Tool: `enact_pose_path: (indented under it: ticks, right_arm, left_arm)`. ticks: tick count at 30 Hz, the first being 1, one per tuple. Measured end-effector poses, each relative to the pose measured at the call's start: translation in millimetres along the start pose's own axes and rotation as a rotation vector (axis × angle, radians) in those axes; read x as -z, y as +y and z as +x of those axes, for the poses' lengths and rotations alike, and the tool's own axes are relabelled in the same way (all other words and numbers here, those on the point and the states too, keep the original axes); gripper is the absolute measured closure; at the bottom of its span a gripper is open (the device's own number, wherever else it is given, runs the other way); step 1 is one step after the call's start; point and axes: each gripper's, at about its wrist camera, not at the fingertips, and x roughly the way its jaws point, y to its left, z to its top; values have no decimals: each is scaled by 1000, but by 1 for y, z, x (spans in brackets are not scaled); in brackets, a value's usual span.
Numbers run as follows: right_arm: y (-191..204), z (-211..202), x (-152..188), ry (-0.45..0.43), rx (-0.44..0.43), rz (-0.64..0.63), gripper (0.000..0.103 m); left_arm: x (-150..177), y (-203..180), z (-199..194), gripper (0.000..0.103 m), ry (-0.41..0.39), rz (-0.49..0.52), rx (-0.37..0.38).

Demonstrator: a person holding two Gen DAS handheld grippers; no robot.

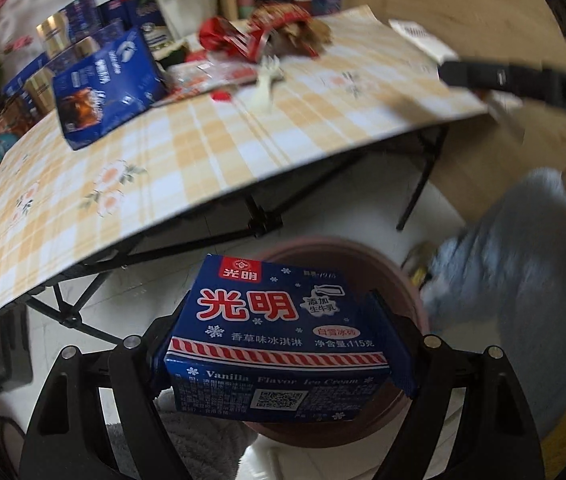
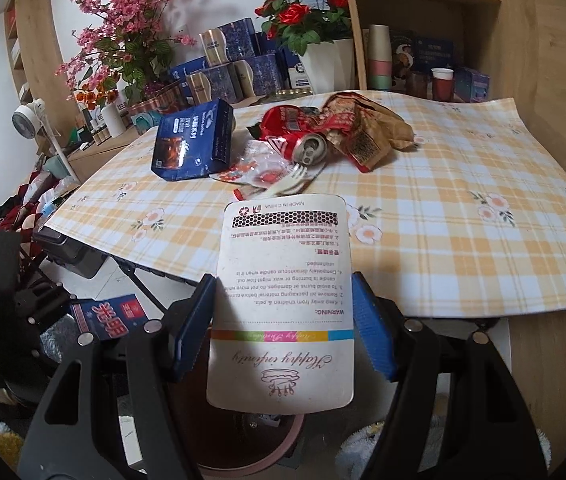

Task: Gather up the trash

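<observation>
Both grippers are carrying trash off the tabletop [image 2: 463,200] and are holding it over a round pink bin [image 1: 399,276] on the floor, so the drop-off step appears to be in hand.

The left gripper [image 1: 283,344] is pointing forward and downward, its jaws pinching a blue ice cream box [image 1: 279,344] by its two short sides. The box is hanging level directly above the bin's opening.

The right gripper [image 2: 283,328] is pinching a white card packet [image 2: 283,300] between its blue pads [image 2: 371,332], the packet standing upright with its print upside down. The same bin [image 2: 243,448] is showing just below it.

The next move likely calls for spreading each pair of jaws so the items fall inside the rim.

More trash is waiting on the tabletop: a crushed red can [image 2: 303,144], crumpled wrappers [image 2: 363,128], a white plastic fork [image 2: 289,182] and a blue carton [image 2: 195,144].
</observation>
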Motion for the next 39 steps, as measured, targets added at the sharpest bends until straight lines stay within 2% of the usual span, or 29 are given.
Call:
enact_pose_path:
  ticks: [5,12,15,20,28,35,39]
  right_arm:
    - [-5,5,5,21,4,26,35]
    - [1,12,6,35,-5,12,35]
    - [2,16,9,49,-7,8,35]
    - [4,18,11,59,-7,5,35]
    - [6,21,14,67,-10,-3,35]
    - [11,22,16,76,-15,-17,35]
    - [13,22,17,80,-17,-22,35]
  left_arm:
    - [2,-4,16,23,54,17,26]
    - [14,1,47,23,180,-11,40]
    - [17,5,55,23,207,-38,59]
    - [17,13,61,23,217,-80,82]
    - [17,8,63,21,224,-62,81]
    - [16,13,61,18,213,-89,83]
    - [13,17,53,18,178,-109,70]
